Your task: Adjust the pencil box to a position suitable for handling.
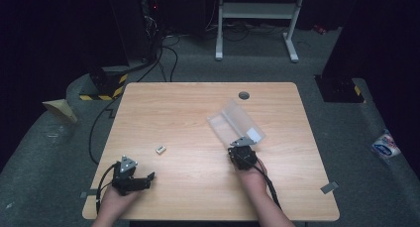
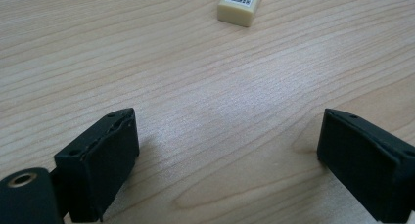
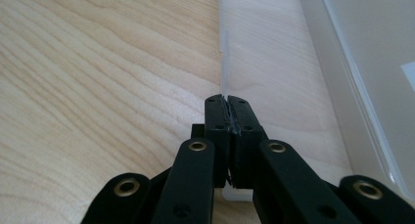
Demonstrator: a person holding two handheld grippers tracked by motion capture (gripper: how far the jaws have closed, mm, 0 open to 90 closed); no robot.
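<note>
A clear plastic box lies open on the right half of the wooden table, its lid folded out to the side. My right gripper is at the box's near end. In the right gripper view its jaws are pressed together, with the box's thin wall running straight in between the pads. A small cream eraser with a barcode label lies left of centre. Near the front left corner, my left gripper rests low over bare wood, jaws wide apart, with the eraser ahead of it.
A grey cable port sits near the table's far edge. Beyond the table are a white stand and cables on the floor. A blue and white packet lies on the floor to the right.
</note>
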